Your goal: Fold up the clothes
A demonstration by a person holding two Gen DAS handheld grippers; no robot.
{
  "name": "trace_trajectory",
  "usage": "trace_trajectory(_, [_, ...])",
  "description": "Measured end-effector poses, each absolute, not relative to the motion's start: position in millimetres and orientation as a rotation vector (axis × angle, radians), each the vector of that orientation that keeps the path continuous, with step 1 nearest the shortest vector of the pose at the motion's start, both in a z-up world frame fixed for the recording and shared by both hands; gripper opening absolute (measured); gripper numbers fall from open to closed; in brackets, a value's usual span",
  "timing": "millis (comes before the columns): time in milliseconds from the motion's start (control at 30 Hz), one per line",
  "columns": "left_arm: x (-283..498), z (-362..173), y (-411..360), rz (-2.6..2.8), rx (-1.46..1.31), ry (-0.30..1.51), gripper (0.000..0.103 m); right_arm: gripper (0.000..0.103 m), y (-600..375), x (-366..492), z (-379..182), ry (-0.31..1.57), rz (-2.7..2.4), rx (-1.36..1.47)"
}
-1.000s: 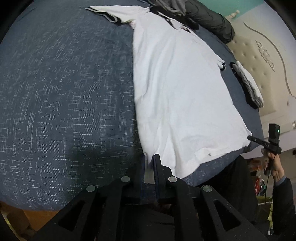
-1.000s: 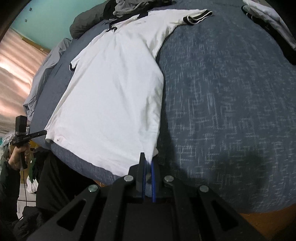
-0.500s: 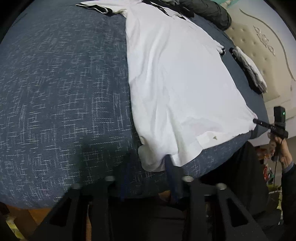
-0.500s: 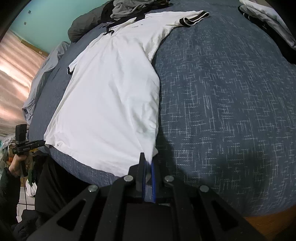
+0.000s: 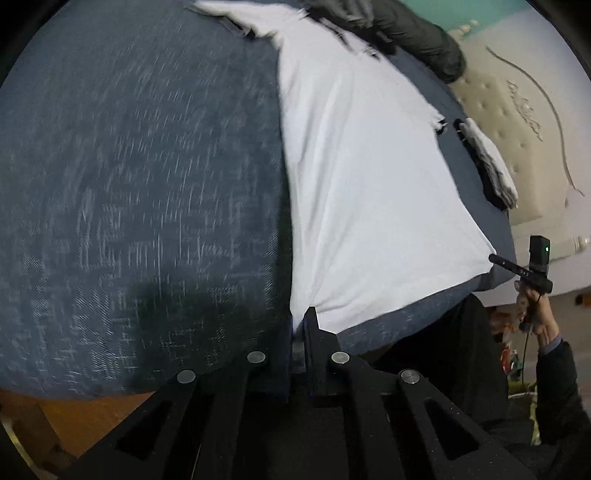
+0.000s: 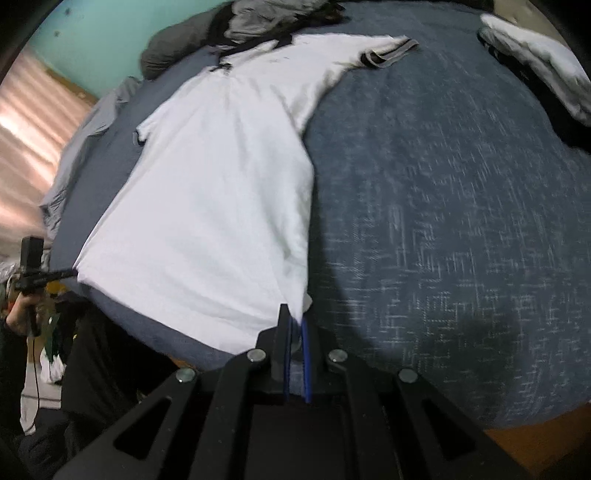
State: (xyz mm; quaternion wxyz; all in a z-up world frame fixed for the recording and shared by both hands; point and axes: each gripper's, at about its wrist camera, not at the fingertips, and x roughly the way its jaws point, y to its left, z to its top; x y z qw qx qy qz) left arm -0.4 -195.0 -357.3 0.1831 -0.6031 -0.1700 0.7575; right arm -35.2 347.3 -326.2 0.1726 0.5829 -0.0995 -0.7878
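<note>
A white short-sleeved shirt (image 5: 369,184) with dark-trimmed sleeves lies flat on the blue bedcover (image 5: 129,184), its hem toward me. My left gripper (image 5: 300,321) is shut on the hem's left corner, where the cloth puckers. In the right wrist view the same shirt (image 6: 221,203) stretches away, and my right gripper (image 6: 294,317) is shut on the hem's right corner. Each gripper shows small in the other's view at the opposite corner: the right gripper (image 5: 496,259) and the left gripper (image 6: 68,274), each in a hand.
A folded grey and black garment (image 5: 491,173) lies beside the shirt near the cream headboard (image 5: 517,110); it shows again as the folded garment (image 6: 546,66). Dark crumpled clothes (image 6: 258,18) are piled past the collar. The person's dark-clothed body (image 5: 461,350) stands at the bed's near edge.
Half a second ago my left gripper stood open around the hem corner; now it is shut on it and the cloth is drawn taut. My right gripper has kept its hold.
</note>
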Motion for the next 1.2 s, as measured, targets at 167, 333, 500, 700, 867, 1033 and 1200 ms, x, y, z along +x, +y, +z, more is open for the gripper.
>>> trace_trajectory(167, [-1, -376, -190, 2.115, -1.744, -0.492, 0.006, 0.005, 352, -36, -340, -0.342, -2.250, 1.655])
trace_trajectory(333, [0, -379, -194, 2.119, -1.743, -0.506, 0.006, 0.033, 365, -30, -335, -0.344, -2.266, 1.606])
trace_trajectory(500, [-5, -378, -187, 2.125, -1.731, -0.507, 0.006, 0.036, 353, -23, -336, -0.212, -2.234, 1.570])
trace_trajectory(700, [-7, -374, -183, 2.136, -1.714, -0.509, 0.006, 0.036, 326, -24, -347, -0.074, -2.189, 1.540])
trace_trajectory(867, [-5, -364, -184, 2.152, -1.683, -0.493, 0.006, 0.004, 332, -24, -342, -0.119, -2.185, 1.557])
trace_trajectory(1033, [-2, -347, -187, 2.158, -1.648, -0.477, 0.006, 0.003, 348, -13, -305, -0.184, -2.172, 1.505])
trace_trajectory(1200, [5, -347, -186, 2.126, -1.669, -0.442, 0.006, 0.003, 359, -1, -299, -0.168, -2.147, 1.591])
